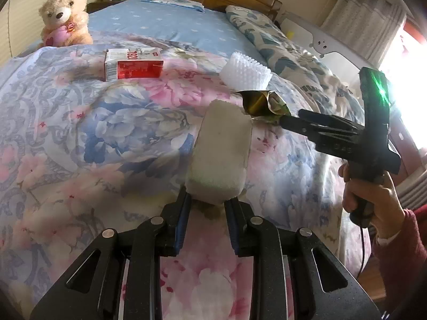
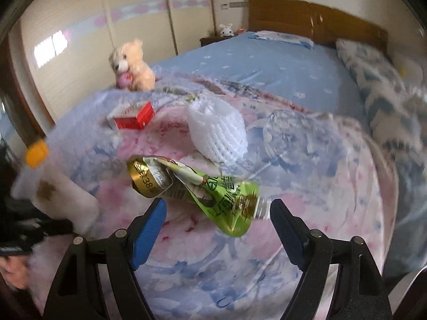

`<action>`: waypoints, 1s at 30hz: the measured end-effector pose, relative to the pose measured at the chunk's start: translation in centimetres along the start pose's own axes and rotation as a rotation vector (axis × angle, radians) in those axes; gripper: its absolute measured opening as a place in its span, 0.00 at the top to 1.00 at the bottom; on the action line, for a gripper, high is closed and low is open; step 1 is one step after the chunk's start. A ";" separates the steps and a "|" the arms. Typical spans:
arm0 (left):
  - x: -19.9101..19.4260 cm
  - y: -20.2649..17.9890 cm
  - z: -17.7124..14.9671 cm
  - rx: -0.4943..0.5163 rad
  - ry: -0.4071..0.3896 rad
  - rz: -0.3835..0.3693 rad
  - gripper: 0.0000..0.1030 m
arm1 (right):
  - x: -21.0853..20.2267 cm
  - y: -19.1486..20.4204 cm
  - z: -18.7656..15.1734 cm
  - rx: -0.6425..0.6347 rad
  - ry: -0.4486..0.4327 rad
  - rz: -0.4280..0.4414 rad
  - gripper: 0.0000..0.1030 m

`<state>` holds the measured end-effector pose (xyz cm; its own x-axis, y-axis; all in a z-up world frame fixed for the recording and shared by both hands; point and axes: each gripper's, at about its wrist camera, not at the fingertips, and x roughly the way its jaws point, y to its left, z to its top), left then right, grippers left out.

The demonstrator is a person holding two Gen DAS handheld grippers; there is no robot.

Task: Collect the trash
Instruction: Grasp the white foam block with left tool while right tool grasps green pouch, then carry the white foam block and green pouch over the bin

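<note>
My left claw (image 1: pixel 206 202) is closed on the lower end of a white foam block (image 1: pixel 220 149), which stands up from the pads over the flowered quilt (image 1: pixel 80 133) of the bed. My right claw (image 2: pixel 216 229) is wide open, and its blue pads (image 2: pixel 148 229) do not press on anything; a crushed plastic bottle (image 2: pixel 202 189) lies on the quilt between and just ahead of the fingers, with its clear threaded neck near the right finger. I cannot tell if the bottle has anything inside; it has no cap and looks flattened. Its wrapper is green and gold with Chinese characters, and on the gold band I can read "38". In the left view this same bottle (image 1: pixel 263 104) is at the tip of the right claw (image 1: pixel 283 120), which a hand (image 1: pixel 373 200) in a red sleeve holds. Farther up the quilt lies a red and white carton (image 1: pixel 132 65) on its side, with "192" printed on its top; the rest of the print is too small. Near it, to the right, is a white foam fruit net (image 1: pixel 246 73), open like a cup, and I cannot see inside it. A teddy bear (image 1: pixel 65 17) sits at the quilt's far edge.
</note>
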<state>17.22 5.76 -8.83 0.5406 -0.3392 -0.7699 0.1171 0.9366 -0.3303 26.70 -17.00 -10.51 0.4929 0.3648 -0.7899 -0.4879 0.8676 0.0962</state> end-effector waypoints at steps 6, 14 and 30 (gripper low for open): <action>-0.1 -0.1 -0.2 0.005 0.002 0.004 0.76 | 0.3 0.4 -1.0 0.048 0.031 0.028 0.79; -0.2 0.4 -0.2 -0.009 0.002 0.002 0.75 | -3.3 2.7 -3.6 0.119 0.029 0.164 0.67; -0.6 0.2 -0.4 0.002 -0.005 0.015 0.75 | 1.1 5.6 -2.1 -0.195 0.119 0.067 0.54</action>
<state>16.60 6.10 -8.66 0.5467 -0.3243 -0.7720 0.1101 0.9418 -0.3177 23.01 -12.42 -12.13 0.3717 0.3670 -0.8527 -0.6525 0.7567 0.0412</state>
